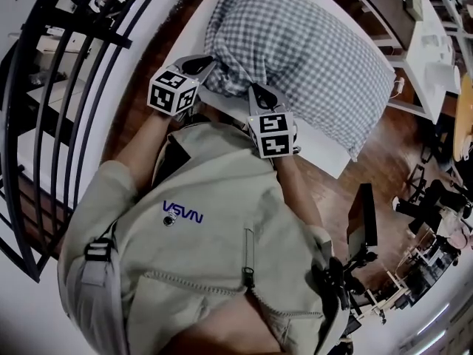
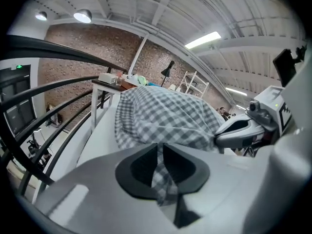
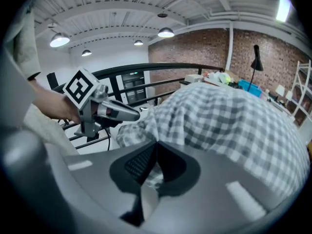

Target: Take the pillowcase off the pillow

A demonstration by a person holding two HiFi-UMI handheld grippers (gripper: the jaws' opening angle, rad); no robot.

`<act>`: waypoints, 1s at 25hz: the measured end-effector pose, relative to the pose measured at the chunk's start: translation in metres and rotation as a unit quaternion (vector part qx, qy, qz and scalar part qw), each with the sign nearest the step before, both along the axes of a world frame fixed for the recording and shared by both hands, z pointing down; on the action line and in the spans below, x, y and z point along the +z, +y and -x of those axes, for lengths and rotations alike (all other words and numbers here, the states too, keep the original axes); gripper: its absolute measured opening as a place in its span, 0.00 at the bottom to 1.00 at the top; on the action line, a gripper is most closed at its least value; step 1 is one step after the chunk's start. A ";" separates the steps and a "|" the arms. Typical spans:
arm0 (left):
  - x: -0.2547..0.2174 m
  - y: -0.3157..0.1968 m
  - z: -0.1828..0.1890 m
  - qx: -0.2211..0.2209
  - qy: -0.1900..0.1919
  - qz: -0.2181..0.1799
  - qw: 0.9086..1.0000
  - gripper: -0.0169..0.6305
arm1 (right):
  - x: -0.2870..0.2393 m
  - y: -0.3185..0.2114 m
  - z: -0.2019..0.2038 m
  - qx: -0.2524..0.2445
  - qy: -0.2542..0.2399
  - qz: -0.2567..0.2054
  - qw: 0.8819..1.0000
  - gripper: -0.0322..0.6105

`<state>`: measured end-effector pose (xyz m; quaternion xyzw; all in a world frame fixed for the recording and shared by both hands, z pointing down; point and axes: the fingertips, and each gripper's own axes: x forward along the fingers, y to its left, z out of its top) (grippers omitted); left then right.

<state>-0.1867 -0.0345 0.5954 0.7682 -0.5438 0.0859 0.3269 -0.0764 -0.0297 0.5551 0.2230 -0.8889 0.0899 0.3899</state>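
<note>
A pillow in a grey-and-white checked pillowcase (image 1: 310,50) lies on a white mattress (image 1: 194,28). Both grippers are at its near end, where the cloth is bunched. My left gripper (image 1: 211,66) has a fold of the pillowcase (image 2: 165,116) pinched between its dark pads (image 2: 139,167). My right gripper (image 1: 259,92) is shut on another fold of the pillowcase (image 3: 229,126) a little to the right. In the left gripper view the jaws (image 2: 160,149) have checked cloth running down between them. The right gripper view shows its jaws (image 3: 155,147) closed with cloth in the slit. The pillow itself is hidden under the cloth.
A black metal railing (image 1: 66,65) curves along the left of the mattress. Wooden floor (image 1: 369,168) lies to the right, with white shelving (image 1: 432,43) and cluttered benches beyond. The person's jacket (image 1: 214,257) fills the near part of the head view.
</note>
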 end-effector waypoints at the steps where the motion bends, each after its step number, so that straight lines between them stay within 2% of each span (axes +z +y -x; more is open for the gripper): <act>1: 0.001 -0.001 -0.002 0.005 -0.002 0.000 1.000 0.08 | 0.003 0.001 0.002 -0.006 0.004 0.006 1.000 0.07; 6: 0.026 0.004 -0.032 0.050 -0.017 0.027 0.998 0.04 | 0.009 0.008 0.036 -0.062 0.019 0.007 0.998 0.10; 10: 0.031 0.014 -0.045 0.053 -0.015 0.023 0.998 0.04 | 0.012 0.017 0.069 -0.115 0.041 -0.019 0.992 0.28; 12: 0.029 0.020 -0.043 0.045 -0.007 0.020 0.999 0.03 | 0.020 0.015 0.076 -0.127 0.063 -0.032 0.989 0.28; 13: 0.028 0.022 -0.040 0.042 -0.006 0.018 0.999 0.04 | 0.024 0.014 0.076 -0.128 0.075 -0.038 0.988 0.16; 14: 0.026 0.024 -0.037 0.038 -0.007 0.015 0.999 0.04 | 0.025 0.012 0.074 -0.125 0.084 -0.043 0.988 0.07; 16: 0.021 0.024 -0.024 0.017 -0.006 0.006 1.000 0.04 | 0.017 0.010 0.068 -0.112 0.076 -0.050 0.989 0.07; 20: 0.008 0.012 0.005 -0.026 -0.003 -0.012 1.000 0.04 | -0.015 0.011 0.050 -0.072 0.018 -0.055 0.996 0.07; 22: 0.003 0.003 0.012 -0.028 -0.003 -0.018 0.999 0.04 | -0.029 0.012 0.037 -0.041 -0.014 -0.050 0.998 0.07; 25: -0.003 -0.009 0.006 -0.002 0.006 -0.020 1.000 0.04 | -0.044 0.012 0.014 -0.005 -0.040 -0.054 0.998 0.07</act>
